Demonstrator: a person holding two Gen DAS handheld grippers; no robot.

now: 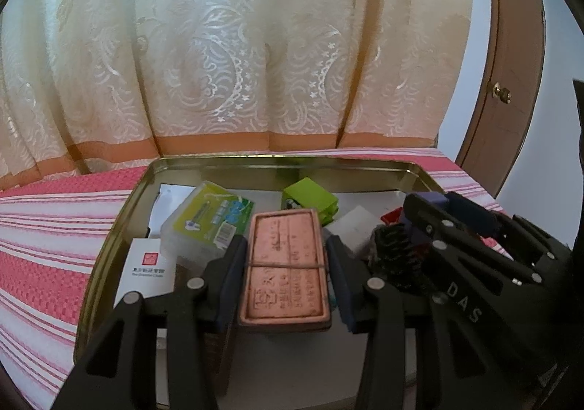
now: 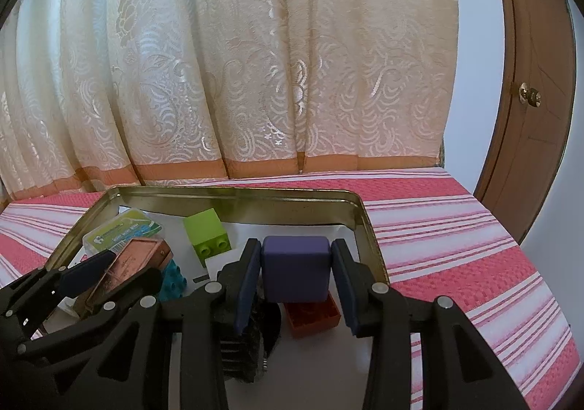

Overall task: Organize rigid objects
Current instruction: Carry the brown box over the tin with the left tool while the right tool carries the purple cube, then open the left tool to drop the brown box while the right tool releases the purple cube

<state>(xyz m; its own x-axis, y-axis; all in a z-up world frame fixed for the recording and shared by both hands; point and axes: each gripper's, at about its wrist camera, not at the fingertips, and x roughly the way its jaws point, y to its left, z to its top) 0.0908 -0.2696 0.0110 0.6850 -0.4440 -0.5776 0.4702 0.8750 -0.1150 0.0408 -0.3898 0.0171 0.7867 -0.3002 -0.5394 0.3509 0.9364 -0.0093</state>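
Observation:
My left gripper (image 1: pixel 286 253) is shut on a flat copper-coloured box (image 1: pixel 284 267) with a rubber band round it, held over the gold metal tray (image 1: pixel 109 249). It also shows at the left of the right wrist view (image 2: pixel 127 264). My right gripper (image 2: pixel 295 264) is shut on a purple block (image 2: pixel 295 269) above the tray's right part (image 2: pixel 368 227). In the tray lie a green brick (image 2: pixel 208 236), an orange brick (image 2: pixel 312 317), a teal brick (image 2: pixel 171 282), a clear plastic box with a green label (image 1: pixel 204 223), a white card (image 1: pixel 146 271) and a black ribbed object (image 2: pixel 241 344).
The tray stands on a pink and white striped cloth (image 2: pixel 456 245). A cream patterned curtain (image 2: pixel 255 63) hangs behind. A brown wooden door with a brass knob (image 2: pixel 529 96) is at the right. White paper (image 2: pixel 310 373) lines the tray bottom.

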